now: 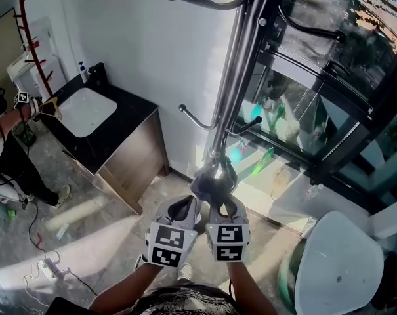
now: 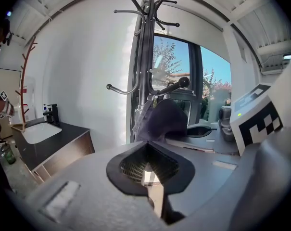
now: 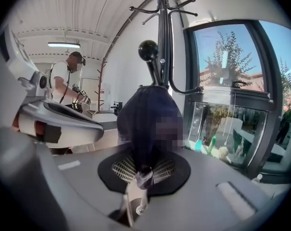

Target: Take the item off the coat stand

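A dark cap (image 1: 210, 184) hangs low on the black metal coat stand (image 1: 234, 77), over a ball-tipped hook (image 3: 148, 49). My right gripper (image 1: 221, 201) is shut on the cap's lower edge. In the right gripper view a fold of the cap (image 3: 147, 114) is pinched between the pads of the right gripper (image 3: 144, 170). My left gripper (image 1: 184, 209) sits just left of it, below the cap. In the left gripper view the left gripper (image 2: 146, 146) has its jaws together with nothing between them, and the cap (image 2: 167, 119) hangs just beyond them.
A dark counter with a white sink (image 1: 86, 110) stands against the wall at left, with a person (image 1: 1, 143) beside it. A red wall rack (image 1: 27, 25) hangs above. Window glazing (image 1: 316, 77) is right behind the stand. A white round seat (image 1: 339, 261) is at lower right. Cables (image 1: 47, 261) lie on the floor.
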{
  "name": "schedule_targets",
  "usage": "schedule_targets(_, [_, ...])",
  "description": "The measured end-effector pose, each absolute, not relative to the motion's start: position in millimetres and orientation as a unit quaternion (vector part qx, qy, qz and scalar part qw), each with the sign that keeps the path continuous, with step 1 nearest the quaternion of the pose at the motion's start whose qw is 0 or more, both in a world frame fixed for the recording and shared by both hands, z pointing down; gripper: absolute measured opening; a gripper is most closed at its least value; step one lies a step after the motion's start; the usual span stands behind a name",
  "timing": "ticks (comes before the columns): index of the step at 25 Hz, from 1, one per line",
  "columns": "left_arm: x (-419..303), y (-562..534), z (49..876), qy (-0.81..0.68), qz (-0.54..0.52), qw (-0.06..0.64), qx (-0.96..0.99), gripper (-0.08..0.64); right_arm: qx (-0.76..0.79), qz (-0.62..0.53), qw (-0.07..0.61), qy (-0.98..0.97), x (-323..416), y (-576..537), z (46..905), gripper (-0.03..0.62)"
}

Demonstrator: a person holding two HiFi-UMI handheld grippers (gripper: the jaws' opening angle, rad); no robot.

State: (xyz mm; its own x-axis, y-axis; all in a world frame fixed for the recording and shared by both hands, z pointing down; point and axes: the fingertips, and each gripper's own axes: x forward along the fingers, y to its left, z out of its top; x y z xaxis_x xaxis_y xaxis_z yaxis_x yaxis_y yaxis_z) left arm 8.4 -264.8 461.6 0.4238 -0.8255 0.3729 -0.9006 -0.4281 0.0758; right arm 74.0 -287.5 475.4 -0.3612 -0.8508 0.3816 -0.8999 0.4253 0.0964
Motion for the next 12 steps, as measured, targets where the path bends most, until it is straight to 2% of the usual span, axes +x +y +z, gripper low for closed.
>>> schedule_targets(12, [0,-251,458,-0.507,0.135,0.135,0.841,0.002,0.565,0.021,0.163,-0.808,73,-275,445,0.025])
